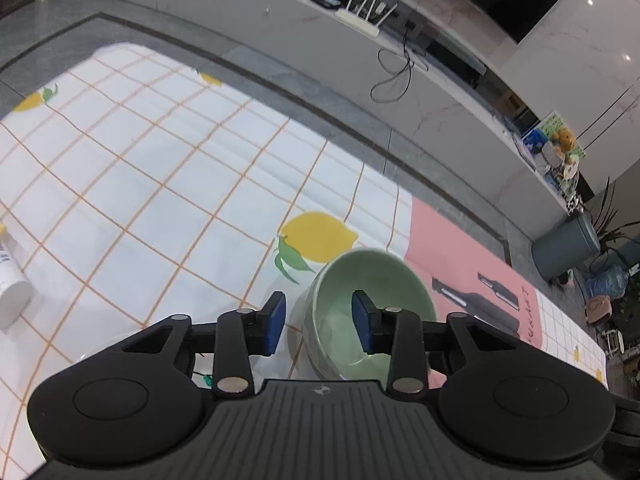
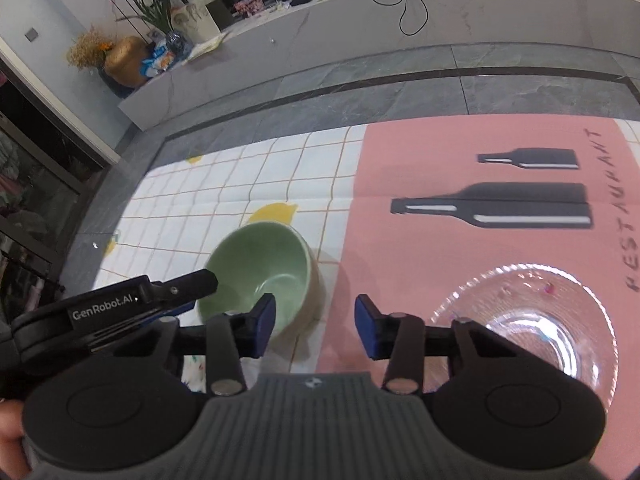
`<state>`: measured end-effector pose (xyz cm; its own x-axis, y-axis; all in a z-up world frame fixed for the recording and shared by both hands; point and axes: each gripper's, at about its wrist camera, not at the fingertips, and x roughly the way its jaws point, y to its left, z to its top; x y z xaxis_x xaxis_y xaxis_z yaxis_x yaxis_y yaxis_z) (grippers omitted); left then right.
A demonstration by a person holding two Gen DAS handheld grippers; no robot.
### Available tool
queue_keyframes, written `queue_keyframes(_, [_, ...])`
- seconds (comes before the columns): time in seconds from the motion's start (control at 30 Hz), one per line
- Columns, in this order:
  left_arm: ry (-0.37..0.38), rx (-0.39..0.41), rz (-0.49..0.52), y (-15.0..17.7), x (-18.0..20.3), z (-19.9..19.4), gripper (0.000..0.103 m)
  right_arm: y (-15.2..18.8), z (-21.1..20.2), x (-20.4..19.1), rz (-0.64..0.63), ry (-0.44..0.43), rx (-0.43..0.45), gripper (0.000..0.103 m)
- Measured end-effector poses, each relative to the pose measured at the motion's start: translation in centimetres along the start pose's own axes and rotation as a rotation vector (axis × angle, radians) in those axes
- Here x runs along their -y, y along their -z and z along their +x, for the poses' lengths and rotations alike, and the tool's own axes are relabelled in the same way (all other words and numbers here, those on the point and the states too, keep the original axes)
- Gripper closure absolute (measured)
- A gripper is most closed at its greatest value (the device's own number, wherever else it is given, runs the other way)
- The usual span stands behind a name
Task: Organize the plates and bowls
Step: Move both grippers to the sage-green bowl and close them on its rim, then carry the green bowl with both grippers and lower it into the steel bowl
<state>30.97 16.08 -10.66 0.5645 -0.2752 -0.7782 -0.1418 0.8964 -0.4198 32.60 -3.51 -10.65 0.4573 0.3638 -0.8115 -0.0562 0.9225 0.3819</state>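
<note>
Grey stone floor tiles and a long low marble ledge frame a cloth-covered desk (image 1: 160,168), its white grid printed with lemons and a pink panel with bottles.

From the left wrist, the left tongs (image 1: 319,326) point steeply down at a green bowl (image 1: 372,280) standing upright on the cloth, just beside the pink panel. The bowl's near rim lies between the two blue pads (image 1: 276,320), one outside the wall and one over the hollow; neither pad appears to press the rim, though blur makes this hard to judge, so I read the tongs as open astride it. The bowl holds nothing. A white bottle (image 1: 12,292) lies far off to the left.

From the right wrist, the right tongs (image 2: 316,326) hang open over bare pink cloth, gripping nothing. The green bowl (image 2: 260,264) sits up and left of them, with the left tongs (image 2: 188,284) already reaching over its near edge. A clear glass plate (image 2: 540,312) rests just right of the right tongs, empty apart from small specks, and nearer to this hand than the bowl is.
</note>
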Motion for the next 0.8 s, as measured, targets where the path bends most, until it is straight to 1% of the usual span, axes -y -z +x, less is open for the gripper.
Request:
queue_keyframes(0.03, [-0.011, -0.010, 0.003, 0.0, 0.0, 0.3, 0.066, -0.1, 0.5, -0.2, -0.004, 0.009, -0.008, 0.065])
queue_keyframes(0.07, [-0.023, -0.024, 0.009, 0.0, 0.2, 0.7, 0.067, -0.2, 1.0, -0.5, -0.009, 0.010, -0.018, 0.069])
queue_keyframes(0.13, [-0.049, -0.060, 0.027, -0.1, 0.4, 1.5, 0.068, -0.4, 2.0, -1.0, -0.025, 0.025, -0.047, 0.071])
queue_keyframes(0.2, [-0.064, -0.111, 0.048, -0.3, 0.5, 2.4, 0.070, -0.6, 2.8, -1.5, -0.038, 0.065, -0.085, 0.074])
queue_keyframes(0.23, [-0.078, -0.133, 0.052, -0.4, 0.6, 2.7, 0.072, -0.7, 3.2, -1.6, -0.040, 0.074, -0.103, 0.075])
queue_keyframes(0.27, [-0.094, -0.144, 0.047, -0.5, 0.6, 2.9, 0.074, -0.9, 3.5, -1.8, -0.040, 0.075, -0.118, 0.078])
queue_keyframes(0.33, [-0.098, -0.163, 0.053, -0.7, 0.8, 3.0, 0.079, -1.1, 3.9, -2.0, -0.039, 0.081, -0.144, 0.082])
queue_keyframes(0.4, [-0.103, -0.187, 0.048, -0.9, 1.0, 3.1, 0.088, -1.3, 4.1, -2.1, -0.036, 0.085, -0.166, 0.087])
queue_keyframes(0.43, [-0.103, -0.199, 0.046, -1.0, 1.2, 3.2, 0.090, -1.5, 4.2, -2.2, -0.033, 0.094, -0.173, 0.087])
queue_keyframes(0.6, [-0.157, -0.214, 0.040, -1.1, 1.8, 3.4, 0.092, -1.7, 4.3, -2.4, -0.028, 0.108, -0.188, 0.090])
queue_keyframes(0.8, [-0.160, -0.238, 0.044, -0.2, 2.2, 1.8, 0.093, -1.1, 3.2, -1.9, 0.023, 0.089, -0.245, 0.091])
